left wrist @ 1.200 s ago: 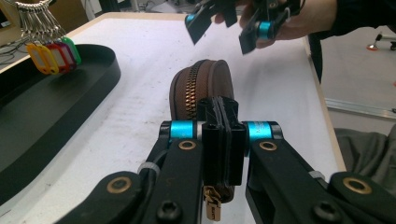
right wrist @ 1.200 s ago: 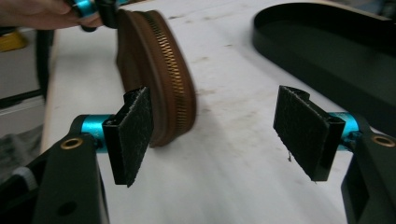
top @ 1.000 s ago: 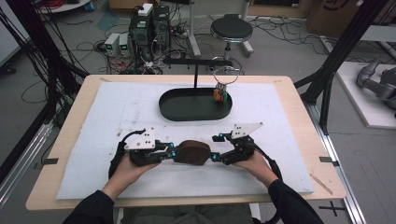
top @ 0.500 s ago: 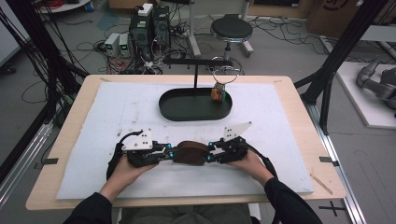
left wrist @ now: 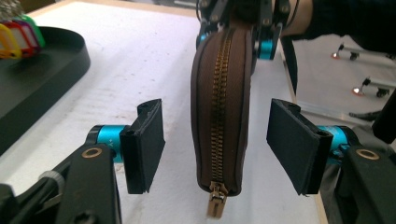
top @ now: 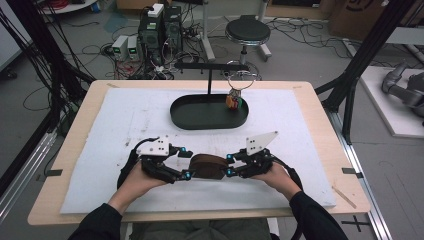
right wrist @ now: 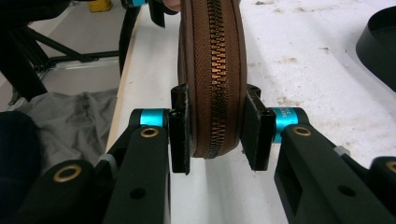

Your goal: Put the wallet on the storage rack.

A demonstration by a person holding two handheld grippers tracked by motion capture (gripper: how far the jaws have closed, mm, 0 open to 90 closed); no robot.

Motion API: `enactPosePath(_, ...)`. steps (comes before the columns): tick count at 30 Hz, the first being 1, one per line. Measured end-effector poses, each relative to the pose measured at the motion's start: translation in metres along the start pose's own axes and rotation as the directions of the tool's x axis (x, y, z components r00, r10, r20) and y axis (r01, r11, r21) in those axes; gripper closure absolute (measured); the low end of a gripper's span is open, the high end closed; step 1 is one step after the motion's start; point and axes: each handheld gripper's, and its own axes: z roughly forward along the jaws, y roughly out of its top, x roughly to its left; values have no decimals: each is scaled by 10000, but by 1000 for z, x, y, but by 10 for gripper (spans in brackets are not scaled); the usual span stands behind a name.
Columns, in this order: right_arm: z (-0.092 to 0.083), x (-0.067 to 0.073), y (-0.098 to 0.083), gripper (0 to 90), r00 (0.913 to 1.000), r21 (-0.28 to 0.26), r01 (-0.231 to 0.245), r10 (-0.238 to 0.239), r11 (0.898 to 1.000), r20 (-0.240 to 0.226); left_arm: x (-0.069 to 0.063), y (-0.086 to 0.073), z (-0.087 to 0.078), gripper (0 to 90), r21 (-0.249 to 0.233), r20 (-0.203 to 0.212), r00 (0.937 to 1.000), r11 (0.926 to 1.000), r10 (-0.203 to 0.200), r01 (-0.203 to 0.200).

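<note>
A brown zipped pouch [top: 207,166] stands on edge just above the white mat, zip upward, between my two grippers. My right gripper [top: 229,165] is shut on its right end; in the right gripper view its jaws [right wrist: 217,130] have just been closing, and the pads press both sides of the pouch [right wrist: 210,70]. My left gripper [top: 186,164] is open. Its jaws have just been opening and stand apart on either side of the pouch [left wrist: 219,107] without touching it. The brass zip pull [left wrist: 215,203] hangs at the near end.
A black oval tray [top: 180,120] lies at the far middle of the mat, with a small bunch of coloured tags [top: 234,102] at its right end under a black stand [top: 210,67]. The table's front edge runs under the person's forearms.
My right gripper slid left to the pouch and closed on its right end. My left gripper, shut on the pouch's left end before, has opened and let go.
</note>
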Motion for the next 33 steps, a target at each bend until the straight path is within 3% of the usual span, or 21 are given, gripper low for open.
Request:
enactPosePath(3, -2, 1, 0, 681, 10000, 6, 3, -3, 10000, -37, 0, 1, 7, 382, 177, 144, 9999, 9998, -43, 40)
enactPosePath(6, -2, 2, 1, 681, 9999, 23, 108, -108, 9999, -87, 0, 2, 12, 452, 318, 344, 9994, 9995, 65, -76)
enactPosePath(11, -3, 2, 1, 681, 9998, 51, 139, -139, 9999, -113, -2, 2, 15, 591, 268, 690, 9975, 9995, 139, -158)
enactPosePath(16, -4, 2, 1, 657, 9995, 5, 244, -244, 9997, -206, -1, 2, 13, 653, 82, 912, 9958, 9999, 54, -62)
enactPosePath(20, -9, 2, 2, 547, 9999, -296, 65, -61, 9995, 140, 1, 4, 10, 661, 0, 764, 9969, 9998, 200, -201)
enactPosePath(24, -25, -1, 1, 444, 9942, -731, -74, 152, 9973, 1066, 3, 5, 6, 662, -177, 498, 9987, 9998, 104, -95)
enactPosePath(26, -36, -3, 0, 397, 9841, -1027, -243, 419, 9944, 1728, 6, 8, 3, 661, -194, 384, 9992, 9998, -87, 95)
enactPosePath(28, -49, -6, -4, 383, 9671, -1354, -446, 767, 9898, 2424, 8, 12, 1, 661, -324, 201, 9996, 9992, -207, 214)
enactPosePath(30, -61, -8, -7, 379, 9424, -1574, -577, 1058, 9859, 3172, 11, 15, -1, 661, -452, 46, 9996, 9986, -275, 276)
enactPosePath(33, -74, -11, -14, 380, 8968, -1830, -818, 1525, 9797, 4153, 16, 21, -3, 662, -611, -258, 9990, 9975, -367, 350)
